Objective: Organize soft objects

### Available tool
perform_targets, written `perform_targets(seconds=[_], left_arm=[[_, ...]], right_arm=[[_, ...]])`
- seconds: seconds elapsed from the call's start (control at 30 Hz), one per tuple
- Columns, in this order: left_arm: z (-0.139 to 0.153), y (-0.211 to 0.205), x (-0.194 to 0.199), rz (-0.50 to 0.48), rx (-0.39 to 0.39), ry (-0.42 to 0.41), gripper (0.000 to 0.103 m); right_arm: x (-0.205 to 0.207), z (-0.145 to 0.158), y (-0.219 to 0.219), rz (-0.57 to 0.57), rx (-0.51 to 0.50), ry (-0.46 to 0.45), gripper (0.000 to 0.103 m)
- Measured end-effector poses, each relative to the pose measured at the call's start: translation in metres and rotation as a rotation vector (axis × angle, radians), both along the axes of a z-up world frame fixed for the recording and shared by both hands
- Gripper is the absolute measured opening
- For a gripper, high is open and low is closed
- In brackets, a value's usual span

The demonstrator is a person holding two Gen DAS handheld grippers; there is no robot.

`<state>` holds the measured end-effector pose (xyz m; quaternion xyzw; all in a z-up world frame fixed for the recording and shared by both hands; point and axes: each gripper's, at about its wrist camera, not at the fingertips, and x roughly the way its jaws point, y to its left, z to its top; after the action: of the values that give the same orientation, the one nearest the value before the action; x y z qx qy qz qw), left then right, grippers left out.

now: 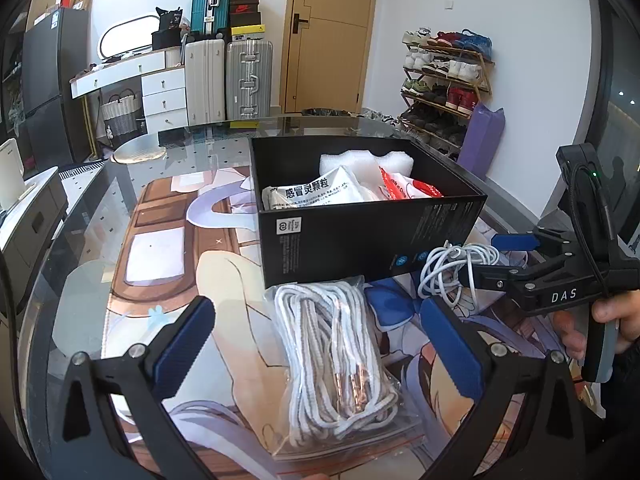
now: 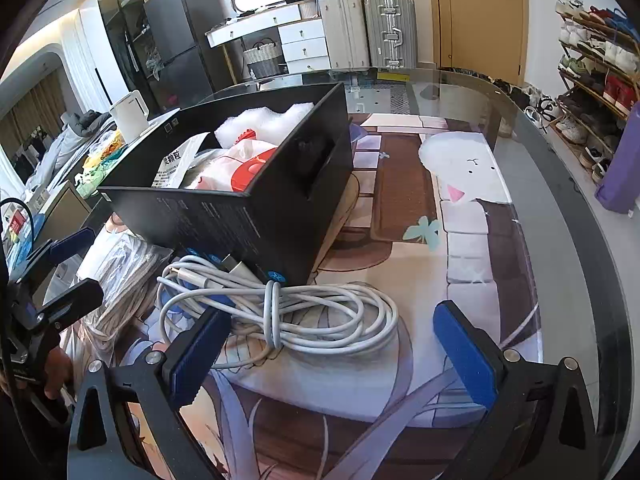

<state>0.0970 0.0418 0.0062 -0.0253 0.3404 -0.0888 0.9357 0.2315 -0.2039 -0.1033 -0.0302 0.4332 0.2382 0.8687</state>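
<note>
A clear zip bag of white cord (image 1: 336,356) lies on the printed mat in front of a black box (image 1: 360,240). My left gripper (image 1: 320,344) is open, its blue pads on either side of the bag. A coiled white cable (image 2: 280,308) lies beside the box (image 2: 256,216). My right gripper (image 2: 332,344) is open around the cable's near end, and it shows in the left wrist view (image 1: 484,256) at the cable (image 1: 452,268). The box holds a white medicine packet (image 1: 316,192), white foam (image 1: 364,160) and a red-and-white pack (image 1: 408,188).
The glass table (image 2: 580,248) carries an anime-print mat (image 2: 460,208). A shoe rack (image 1: 444,80) and a purple bag (image 1: 480,140) stand to the right. Suitcases (image 1: 228,76) and drawers stand at the back. A white kettle (image 2: 128,112) sits to the left.
</note>
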Motion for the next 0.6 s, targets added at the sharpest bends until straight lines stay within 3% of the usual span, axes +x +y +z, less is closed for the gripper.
perform_targets(seconds=[0.27,0.6], left_arm=[[0.000,-0.001,0.000,-0.002,0.001,-0.002,0.103],[-0.001,-0.002,0.000,-0.003,0.001,-0.001,0.103]], right_arm=[[-0.004,0.001,0.004,0.007,0.000,-0.006,0.102],[-0.014,0.005,0.009,0.043,0.054,-0.025,0.080]])
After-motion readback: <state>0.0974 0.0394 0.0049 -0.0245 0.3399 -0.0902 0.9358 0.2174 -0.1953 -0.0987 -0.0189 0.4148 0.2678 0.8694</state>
